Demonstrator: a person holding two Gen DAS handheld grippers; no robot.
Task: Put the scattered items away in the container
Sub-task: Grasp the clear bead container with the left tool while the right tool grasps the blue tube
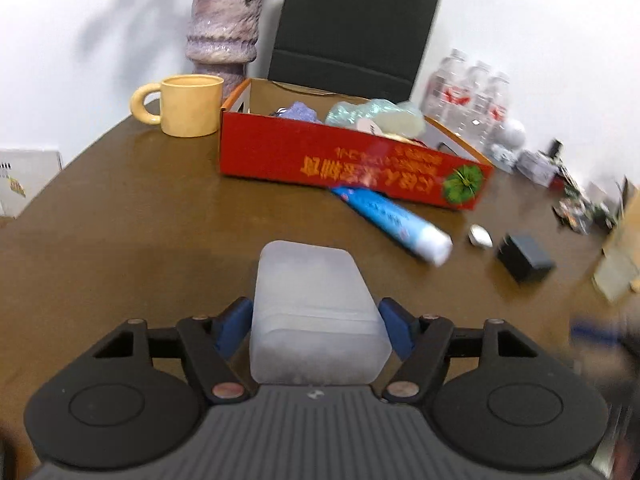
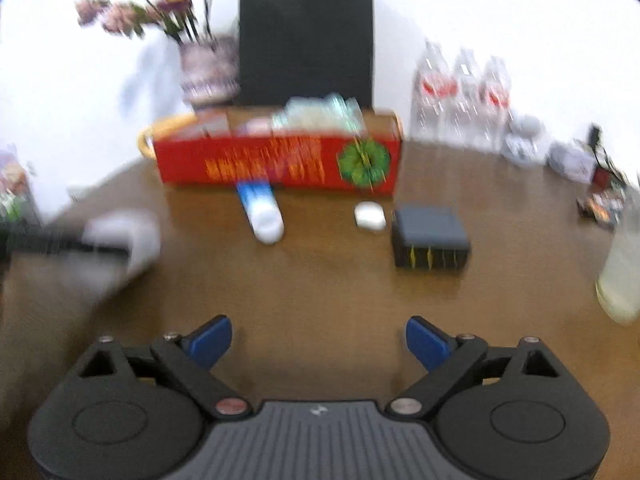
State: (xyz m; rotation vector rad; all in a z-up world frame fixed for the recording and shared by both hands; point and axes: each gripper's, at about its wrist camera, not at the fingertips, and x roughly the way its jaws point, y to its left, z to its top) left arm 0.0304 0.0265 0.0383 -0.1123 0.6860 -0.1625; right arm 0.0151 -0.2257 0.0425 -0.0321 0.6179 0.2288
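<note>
Left wrist view. Left gripper (image 1: 316, 326): blue pads pressed against both sides of a frosted white plastic box (image 1: 316, 312), held above the brown table (image 1: 120, 216). Red cardboard container (image 1: 344, 160): open-topped, standing toward the far side of the table, already holding a purple item (image 1: 300, 112) and a pale green crinkled packet (image 1: 376, 114). Blue-and-white tube (image 1: 394, 222): lying on the table, its far end touching the container's front wall. Small white oval item (image 1: 480, 236): just right of the tube. Dark grey box (image 1: 524, 256): beside the oval item, further right. Yellow mug (image 1: 188, 104): left of the container. Purple vase (image 1: 224, 28): behind the mug. Black bag (image 1: 352, 28): behind the container. Clear water bottles (image 1: 468, 96): at the wall, right.

Right wrist view, blurred. Right gripper (image 2: 319, 342): jaws spread wide, nothing between them, above bare table. Left gripper with the frosted box visible at far left, smeared. Container at the far centre; tube in front of it; oval item and dark grey box to the right, near each other.
</note>
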